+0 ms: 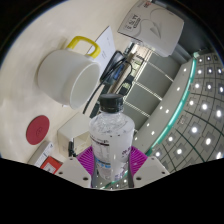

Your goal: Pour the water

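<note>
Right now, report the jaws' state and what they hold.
Gripper: jaws shut on the water bottle, one pad pressing each side; the bottle is capped, with the white mug beyond it.

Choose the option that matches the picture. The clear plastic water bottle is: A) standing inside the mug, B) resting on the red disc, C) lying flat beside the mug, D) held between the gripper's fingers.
D: the clear plastic water bottle sits upright between the gripper's purple-padded fingers, ahead of the white mug with a yellow handle.
</note>
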### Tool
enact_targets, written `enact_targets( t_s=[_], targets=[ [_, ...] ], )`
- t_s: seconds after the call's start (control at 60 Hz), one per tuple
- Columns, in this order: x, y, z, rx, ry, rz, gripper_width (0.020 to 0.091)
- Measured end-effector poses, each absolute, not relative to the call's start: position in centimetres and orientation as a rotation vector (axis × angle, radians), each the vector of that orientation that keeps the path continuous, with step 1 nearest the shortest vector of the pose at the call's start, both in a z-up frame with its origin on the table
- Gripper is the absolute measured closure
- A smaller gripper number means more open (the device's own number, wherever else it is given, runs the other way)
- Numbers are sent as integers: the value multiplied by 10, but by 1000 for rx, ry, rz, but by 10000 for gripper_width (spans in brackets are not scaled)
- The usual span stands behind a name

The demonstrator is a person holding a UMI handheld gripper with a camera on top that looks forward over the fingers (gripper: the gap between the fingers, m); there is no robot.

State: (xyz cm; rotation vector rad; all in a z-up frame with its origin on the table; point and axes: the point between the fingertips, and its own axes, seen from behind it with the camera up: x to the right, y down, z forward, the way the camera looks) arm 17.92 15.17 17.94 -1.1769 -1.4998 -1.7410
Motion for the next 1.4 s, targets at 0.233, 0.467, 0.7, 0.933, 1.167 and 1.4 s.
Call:
enact_targets(
  t_s=[0.233, 0.467, 0.7, 0.933, 1.167, 1.4],
  targets=[
    [184, 149, 173, -1280, -1462, -1661, 685],
    [184, 122, 203, -1768, -814, -1039, 682],
    [175, 107, 187, -1945, -308, -379, 682],
    [187, 115, 129, -1976, -51, -35, 681],
    [205, 130, 68, -2013, -19, 27, 673],
    [211, 126, 48, -1989, -10, 31, 584]
  ],
)
